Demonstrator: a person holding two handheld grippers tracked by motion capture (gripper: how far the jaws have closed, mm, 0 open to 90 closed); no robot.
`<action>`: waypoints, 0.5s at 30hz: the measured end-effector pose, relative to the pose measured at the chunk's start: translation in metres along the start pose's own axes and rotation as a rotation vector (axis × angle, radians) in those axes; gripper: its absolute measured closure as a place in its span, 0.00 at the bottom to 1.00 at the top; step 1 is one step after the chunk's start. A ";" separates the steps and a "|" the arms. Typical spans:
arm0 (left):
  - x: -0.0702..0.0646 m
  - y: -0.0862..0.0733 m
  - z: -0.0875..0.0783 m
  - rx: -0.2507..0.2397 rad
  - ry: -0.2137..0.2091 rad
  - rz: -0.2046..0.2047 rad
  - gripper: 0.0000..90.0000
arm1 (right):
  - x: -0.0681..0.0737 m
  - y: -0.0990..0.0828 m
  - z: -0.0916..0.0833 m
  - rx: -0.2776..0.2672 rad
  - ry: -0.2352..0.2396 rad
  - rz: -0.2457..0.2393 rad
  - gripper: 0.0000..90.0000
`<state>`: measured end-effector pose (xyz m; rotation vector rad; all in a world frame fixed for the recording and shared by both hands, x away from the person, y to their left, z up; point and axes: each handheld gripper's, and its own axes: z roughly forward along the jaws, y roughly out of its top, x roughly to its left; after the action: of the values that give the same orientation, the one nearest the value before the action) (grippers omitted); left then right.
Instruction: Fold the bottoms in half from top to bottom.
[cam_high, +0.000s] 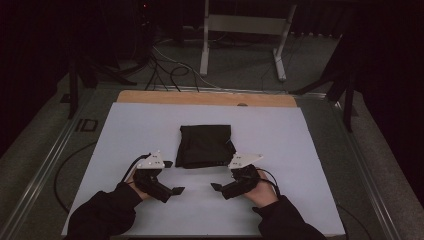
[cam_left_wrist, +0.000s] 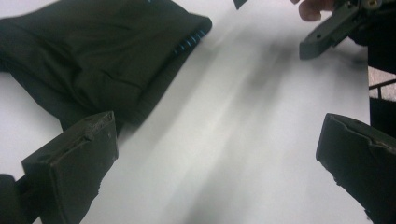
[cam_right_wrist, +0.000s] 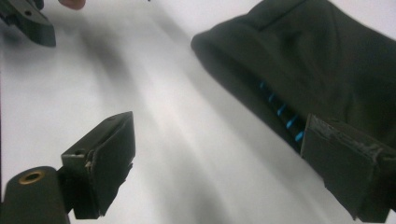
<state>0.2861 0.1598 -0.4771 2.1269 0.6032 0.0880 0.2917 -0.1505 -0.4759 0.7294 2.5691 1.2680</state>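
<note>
Cloth is the risk here: the folded black garment (cam_high: 205, 145) lies at the centre of the high view on the white table sheet (cam_high: 300, 150), and soft layers like these rarely lift as one. The left gripper (cam_high: 170, 177) sits at lower left of centre in that view, the right gripper (cam_high: 224, 175) at lower right of centre, both just below the garment's near edge and pointing in toward each other. Each has its jaws spread wide and holds nothing.

In the left gripper view the garment fills the upper left, with one jaw close to its edge; whether they touch I cannot tell. In the right gripper view the garment (cam_right_wrist: 322, 60) takes the upper right, and the blue stitching (cam_right_wrist: 282, 112) on its near fold runs down behind the right-hand jaw.

My judgement of what could go wrong: a jaw closing on the top layer alone would peel the fold open instead of raising the whole stack. Uneven pulls from the two hands (one corner gripped deeper than the other) would skew or bunch the cloth. A jaw driven too low might pinch the table sheet along with the fabric and drag it. Dark cloth in dim light also hides where the edge truly ends.
</note>
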 end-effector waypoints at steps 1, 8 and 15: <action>-0.001 -0.002 0.000 0.005 -0.001 0.002 0.00 | 0.000 -0.002 -0.001 0.006 0.009 -0.001 0.11; -0.003 -0.014 -0.008 0.025 0.002 -0.001 0.00 | 0.001 -0.014 -0.012 0.018 0.004 0.014 0.11; -0.002 -0.028 -0.019 0.033 0.005 -0.025 0.00 | 0.000 -0.027 -0.025 0.035 -0.026 0.012 0.11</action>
<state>0.2685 0.1872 -0.4874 2.1506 0.6375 0.0698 0.2731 -0.1822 -0.4814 0.7633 2.5763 1.2118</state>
